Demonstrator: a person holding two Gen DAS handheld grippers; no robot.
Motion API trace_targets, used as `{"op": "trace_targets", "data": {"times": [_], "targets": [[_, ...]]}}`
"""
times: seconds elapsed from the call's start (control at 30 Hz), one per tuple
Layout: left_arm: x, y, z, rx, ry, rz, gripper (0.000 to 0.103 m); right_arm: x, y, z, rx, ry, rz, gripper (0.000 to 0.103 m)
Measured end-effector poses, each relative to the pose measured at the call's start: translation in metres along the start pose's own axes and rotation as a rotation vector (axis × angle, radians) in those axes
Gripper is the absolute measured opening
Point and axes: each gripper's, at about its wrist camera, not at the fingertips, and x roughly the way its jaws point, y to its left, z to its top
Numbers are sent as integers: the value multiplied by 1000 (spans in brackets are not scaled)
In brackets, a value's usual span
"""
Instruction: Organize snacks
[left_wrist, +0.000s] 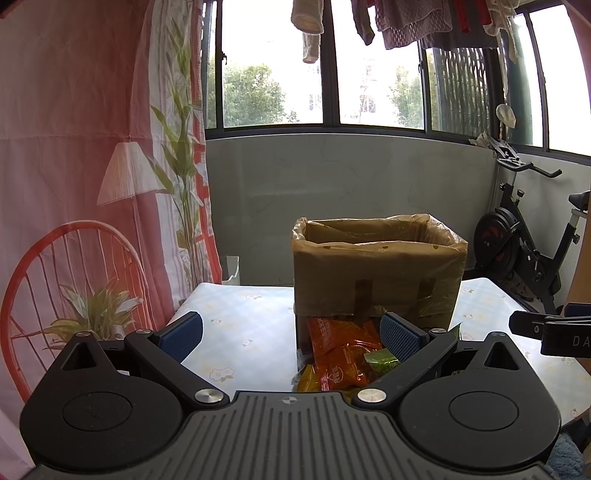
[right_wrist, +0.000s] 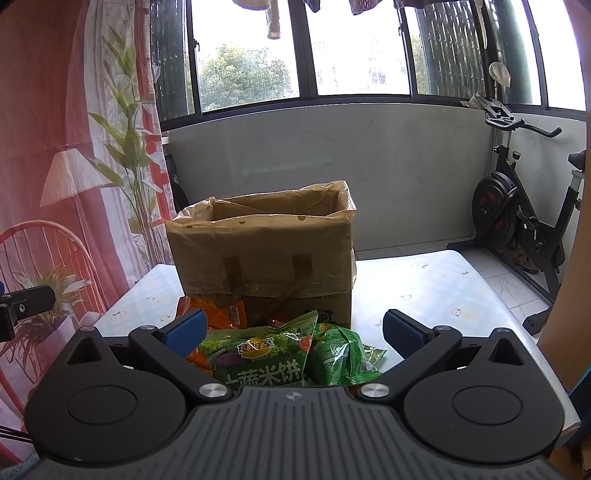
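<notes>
A brown cardboard box lined with clear plastic stands open on the table. Against its near side lies a heap of snack packets: orange packets and green packets. My left gripper is open, hovering just left of the heap, its right pad by the orange packets. In the right wrist view my right gripper is open above the green packets, with nothing gripped. The right gripper's tip shows at the left view's right edge.
The table has a pale floral cover. A printed curtain hangs at the left. An exercise bike stands at the right beyond the table. Windows and hanging laundry fill the back.
</notes>
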Motion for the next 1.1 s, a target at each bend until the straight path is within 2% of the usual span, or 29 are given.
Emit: {"op": "trace_targets", "data": {"times": [1.1], "targets": [[1, 0, 0, -3, 3, -1, 103, 0, -3, 1, 3, 2, 0, 103]]}}
